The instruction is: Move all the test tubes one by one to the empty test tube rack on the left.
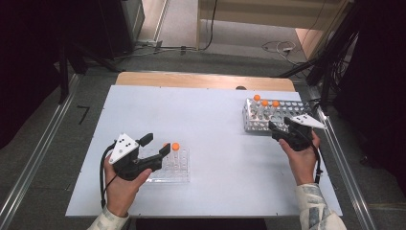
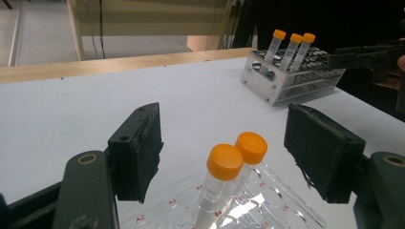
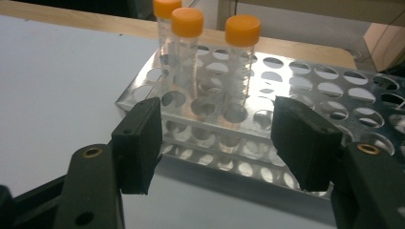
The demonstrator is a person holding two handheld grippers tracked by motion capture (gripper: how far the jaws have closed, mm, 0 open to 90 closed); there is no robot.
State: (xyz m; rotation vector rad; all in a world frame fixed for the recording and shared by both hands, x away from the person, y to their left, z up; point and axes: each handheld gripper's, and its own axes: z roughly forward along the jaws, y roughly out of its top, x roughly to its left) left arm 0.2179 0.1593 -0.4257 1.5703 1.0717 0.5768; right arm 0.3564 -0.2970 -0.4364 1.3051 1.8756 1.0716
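A white surface (image 1: 210, 143) with a wooden far edge stands on grey floor (image 1: 43, 158) in a dim room. The left tongs (image 1: 158, 143) gape wide over two orange-capped tubes (image 2: 224, 164) in the clear rack (image 1: 177, 170), near left. The right tongs (image 1: 277, 127) gape empty beside the metal rack (image 1: 261, 122) holding three capped tubes (image 3: 242, 33), far right.

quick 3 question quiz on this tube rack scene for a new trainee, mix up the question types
1. How many orange-capped tubes stand in the metal rack?
2. True or false: the left hand-held gripper is clamped on a tube.
3. Which rack is the right hand-held gripper facing? A) clear plastic rack B) metal rack

Key
1. Three.
2. False: its jaws stand open, with the two tubes of the clear plastic rack between them, untouched.
3. B; its jaws are open, nothing held.
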